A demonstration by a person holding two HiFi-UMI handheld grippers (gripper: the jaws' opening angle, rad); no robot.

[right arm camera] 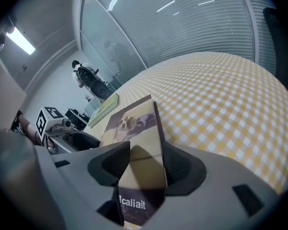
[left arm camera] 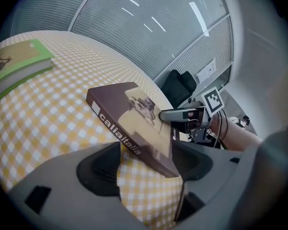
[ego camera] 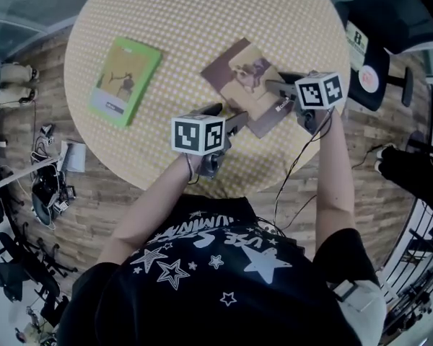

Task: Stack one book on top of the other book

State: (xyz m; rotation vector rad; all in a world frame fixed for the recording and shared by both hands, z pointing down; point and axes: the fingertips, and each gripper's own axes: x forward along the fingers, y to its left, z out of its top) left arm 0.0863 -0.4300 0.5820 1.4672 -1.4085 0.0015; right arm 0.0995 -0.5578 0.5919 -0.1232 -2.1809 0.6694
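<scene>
Head view: the brown book (ego camera: pixel 249 74) lies flat on the table (ego camera: pixel 202 20), well apart from the green book (ego camera: pixel 125 80).

Left gripper view: the left gripper (left arm camera: pixel 146 164) is spread wide, with one book corner between its jaws.

Right gripper view: the right gripper (right arm camera: pixel 141 164) is also spread around the opposite end, not pinching, probably so that both can lift the book level

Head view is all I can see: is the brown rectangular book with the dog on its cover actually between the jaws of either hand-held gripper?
Observer: Yes. The left hand-held gripper is open, with a corner of the brown rectangular dog-cover book between its jaws.
Operator: And the right?
Observer: The right hand-held gripper is open too, with a corner of that same book between its jaws.
Operator: Any readable print?
Observer: White lettering along its side reads caliaitalia.
</scene>
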